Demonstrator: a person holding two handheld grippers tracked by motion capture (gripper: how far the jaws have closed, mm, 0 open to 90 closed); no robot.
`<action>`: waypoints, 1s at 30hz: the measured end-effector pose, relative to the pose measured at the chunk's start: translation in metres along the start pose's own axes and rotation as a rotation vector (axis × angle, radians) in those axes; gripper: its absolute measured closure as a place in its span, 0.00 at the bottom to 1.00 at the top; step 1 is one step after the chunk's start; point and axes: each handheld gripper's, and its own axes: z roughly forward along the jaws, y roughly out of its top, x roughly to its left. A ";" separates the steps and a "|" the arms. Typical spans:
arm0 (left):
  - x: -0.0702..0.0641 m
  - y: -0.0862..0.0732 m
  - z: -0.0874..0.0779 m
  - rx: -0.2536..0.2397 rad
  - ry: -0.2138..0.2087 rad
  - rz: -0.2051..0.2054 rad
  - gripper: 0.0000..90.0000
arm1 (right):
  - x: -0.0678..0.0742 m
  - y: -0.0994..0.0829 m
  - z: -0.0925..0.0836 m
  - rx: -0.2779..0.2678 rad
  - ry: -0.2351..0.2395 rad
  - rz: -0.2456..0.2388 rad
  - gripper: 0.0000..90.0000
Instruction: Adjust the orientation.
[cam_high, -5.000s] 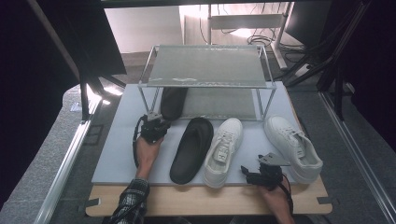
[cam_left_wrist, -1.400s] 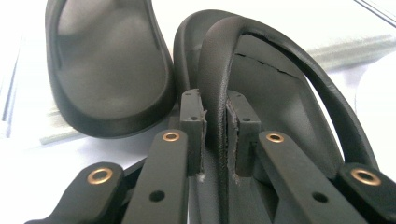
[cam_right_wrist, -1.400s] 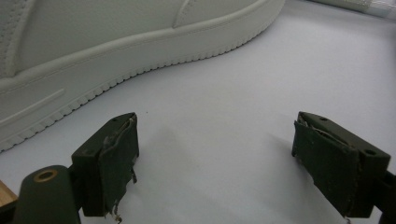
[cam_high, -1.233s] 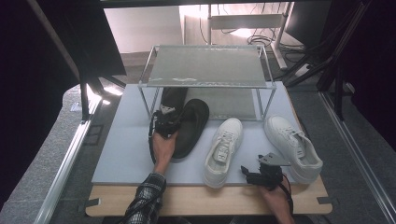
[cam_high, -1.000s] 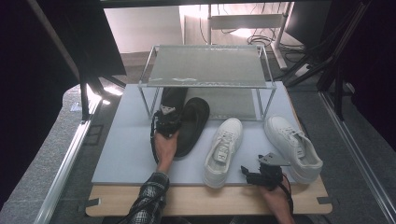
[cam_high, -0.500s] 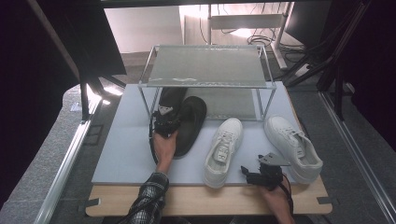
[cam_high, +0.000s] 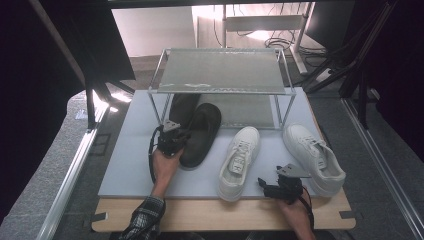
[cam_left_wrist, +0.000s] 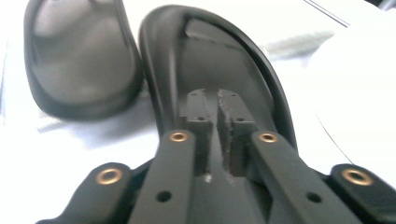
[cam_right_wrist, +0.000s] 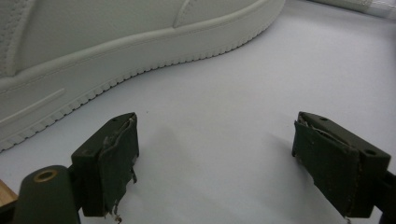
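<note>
A black slipper (cam_high: 200, 132) lies on the grey mat, toe toward the rack, beside a second black slipper (cam_high: 182, 105) that sits under the rack. My left gripper (cam_high: 170, 137) hovers at the left heel side of the nearer slipper (cam_left_wrist: 219, 70). Its jaws have just been closing and the pads (cam_left_wrist: 201, 116) now stand almost together, with nothing seen between them. The second slipper (cam_left_wrist: 79, 60) shows to the left in that view. My right gripper (cam_high: 267, 187) rests low on the mat near the front edge, open (cam_right_wrist: 215, 154) and empty, next to a white sneaker's sole (cam_right_wrist: 93, 42).
Two white sneakers (cam_high: 240, 160) (cam_high: 312, 157) lie on the grey mat (cam_high: 130, 160), toes toward the back. A metal two-level rack (cam_high: 220, 75) stands at the rear of the mat. The wooden table edge (cam_high: 210, 215) runs along the front.
Since five seconds ago the black slipper has gone from the front row to the rack beside its pair. Within the last second the left gripper drew slightly back and left; the slipper stayed.
</note>
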 end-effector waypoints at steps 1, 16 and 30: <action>-0.001 -0.004 -0.004 0.010 -0.021 0.007 0.98 | 0.000 0.000 0.000 0.000 0.000 0.000 0.17; -0.025 -0.058 -0.044 0.068 -0.079 0.116 0.99 | 0.000 0.000 0.000 0.000 -0.002 -0.002 0.17; -0.034 -0.073 -0.036 0.100 -0.023 0.183 0.99 | 0.000 0.000 0.000 0.000 -0.003 -0.002 0.17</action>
